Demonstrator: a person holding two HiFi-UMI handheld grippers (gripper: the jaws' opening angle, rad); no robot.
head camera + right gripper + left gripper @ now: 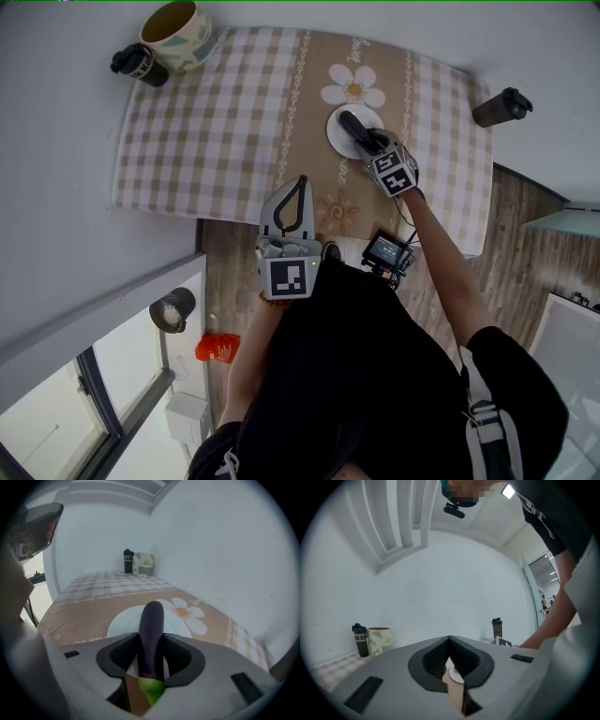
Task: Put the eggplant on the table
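A dark purple eggplant (152, 630) with a green stem end lies lengthwise between the pads of my right gripper (151, 645), which is shut on it. Its tip reaches over a white plate (123, 620) on the checked tablecloth; I cannot tell whether it touches the plate. In the head view the right gripper (363, 138) holds the eggplant (351, 123) over the plate (334, 137) beside a printed daisy. My left gripper (300, 183) hangs at the table's near edge, shut and empty, and in its own view the left gripper (449, 641) points level across the table.
A patterned cup (176, 33) and a black bottle (139, 64) stand at the far left corner of the table (206, 141). A second dark bottle (502, 106) stands at the far right corner. White walls border the table on the left and behind.
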